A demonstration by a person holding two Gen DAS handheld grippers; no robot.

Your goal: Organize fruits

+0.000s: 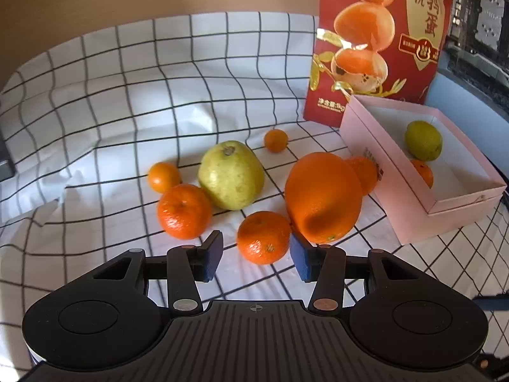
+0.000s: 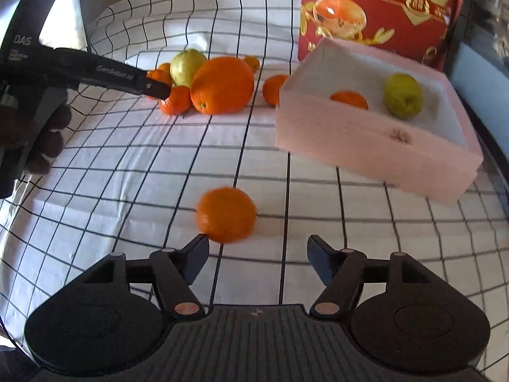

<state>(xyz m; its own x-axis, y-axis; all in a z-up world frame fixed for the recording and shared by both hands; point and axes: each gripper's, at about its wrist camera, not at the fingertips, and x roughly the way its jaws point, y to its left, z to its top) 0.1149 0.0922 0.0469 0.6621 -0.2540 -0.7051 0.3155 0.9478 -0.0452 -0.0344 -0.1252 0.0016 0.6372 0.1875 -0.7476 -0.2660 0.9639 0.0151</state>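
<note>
In the left wrist view my left gripper is open, its blue pads on either side of a mandarin on the checked cloth. A large orange lies just right of it, a green guava and more mandarins behind. The pink box at right holds a green fruit and a mandarin. In the right wrist view my right gripper is open, with a lone mandarin just ahead of its left finger. The left gripper reaches into the fruit pile.
A tall red printed bag stands behind the box. The white checked cloth is wrinkled and rises at the back. Two small mandarins lie farther back. A dark object sits at the left edge.
</note>
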